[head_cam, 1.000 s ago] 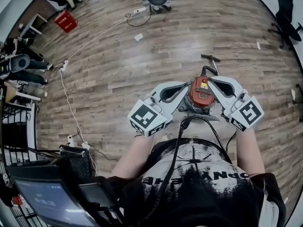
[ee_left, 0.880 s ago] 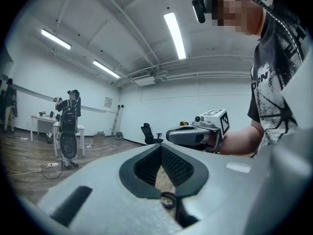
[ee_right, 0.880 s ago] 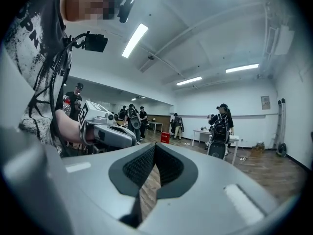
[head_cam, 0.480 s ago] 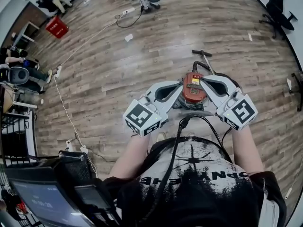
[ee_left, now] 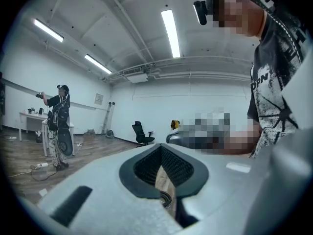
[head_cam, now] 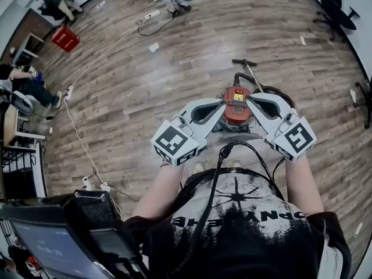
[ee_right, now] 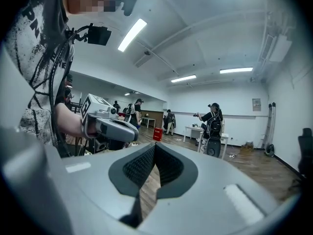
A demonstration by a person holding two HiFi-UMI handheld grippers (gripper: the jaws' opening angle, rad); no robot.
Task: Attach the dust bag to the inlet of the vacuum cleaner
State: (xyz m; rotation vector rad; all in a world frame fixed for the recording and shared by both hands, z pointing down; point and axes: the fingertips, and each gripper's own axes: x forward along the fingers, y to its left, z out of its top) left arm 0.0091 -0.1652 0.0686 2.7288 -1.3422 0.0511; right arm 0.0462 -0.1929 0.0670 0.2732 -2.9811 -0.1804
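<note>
Vacuum cleaner (head_cam: 236, 104) seen from above: rounded red plastic top on a grey base, standing on the wood-plank floor (head_cam: 145, 92) directly before the person, well away from the floor's edges. A yellow label (head_cam: 236, 97) sits on the red top (print too small to read). A black hose (head_cam: 268, 90) curls out from behind the top towards the right, and a black T-shaped wand (head_cam: 246, 64) lies on the boards just beyond. Whether the drum holds anything cannot be told, since the top covers it.

Left gripper (head_cam: 221, 106) and right gripper (head_cam: 251, 102), both of pale grey moulded plastic, converge on the red top from either side. Their tips are just beside it, but contact cannot be confirmed. Each carries at its rear a white cube (head_cam: 174, 145) with black square markers. Each gripper view shows its jaws brought fully together at the tips with nothing clamped. The black, finely ribbed pads (ee_left: 145, 166) enclose only a diamond-shaped gap through which floor boards show (likewise on the right).

Surroundings: a red crate (head_cam: 64, 38) near the floor's far left corner, contents not discernible. A white cable (head_cam: 78, 127) trails along the left edge. A black office chair (head_cam: 336, 7) stands at the far right corner. A black-and-white printed shirt (head_cam: 244, 214) fills the lower margin, its lettering only partly legible.
</note>
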